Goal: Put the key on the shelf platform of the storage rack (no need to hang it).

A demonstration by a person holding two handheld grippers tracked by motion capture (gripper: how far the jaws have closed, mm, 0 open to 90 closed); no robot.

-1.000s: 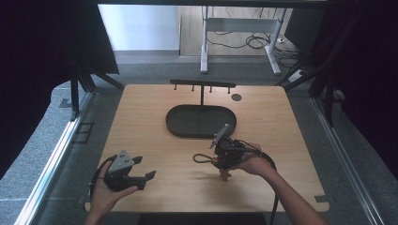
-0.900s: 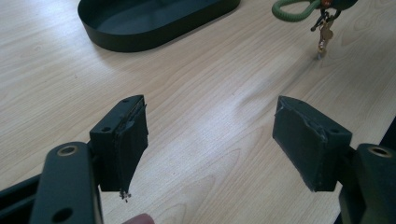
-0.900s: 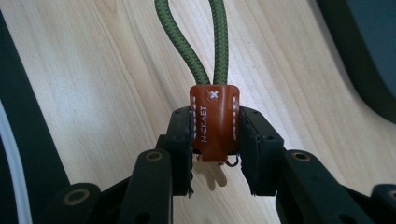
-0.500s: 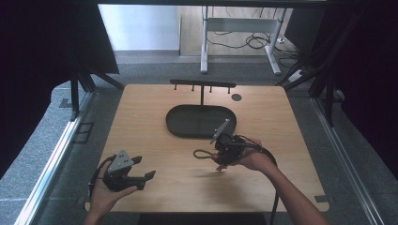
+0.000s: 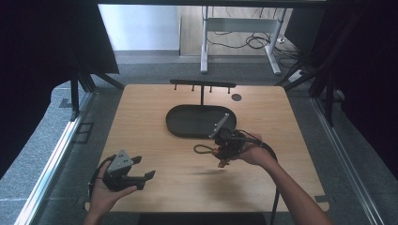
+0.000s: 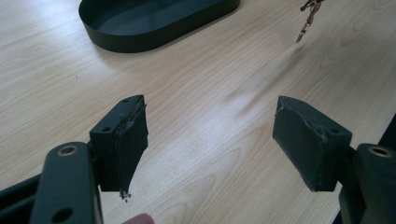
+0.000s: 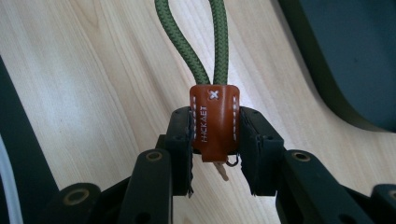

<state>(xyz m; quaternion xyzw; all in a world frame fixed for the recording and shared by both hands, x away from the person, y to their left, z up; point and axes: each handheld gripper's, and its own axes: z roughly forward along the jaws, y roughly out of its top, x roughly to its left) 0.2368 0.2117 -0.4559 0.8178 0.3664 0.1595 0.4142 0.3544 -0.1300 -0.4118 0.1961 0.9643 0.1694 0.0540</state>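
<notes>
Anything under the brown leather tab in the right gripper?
Below the brown leather tab, a small metal ring and a key's tip peek out; the rest is hidden between the right gripper jaws.

Small brass-coloured key (image 6: 306,25) hanging at the top edge, its upper part cut off; black oval tray (image 7: 355,56) runs off the right edge, showing a corner only

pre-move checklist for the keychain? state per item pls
1. Right hand-held gripper shut on the keychain's leather tab: ok.
2. Keychain off the table, key hanging below: ok.
3. Green cord loop free of the jaws: ok.
4. Left hand-held gripper open, nothing in it: ok.
5. Tray with nothing in it: ok.
6. Rack behind the tray, pegs bare: cannot tell.
</notes>
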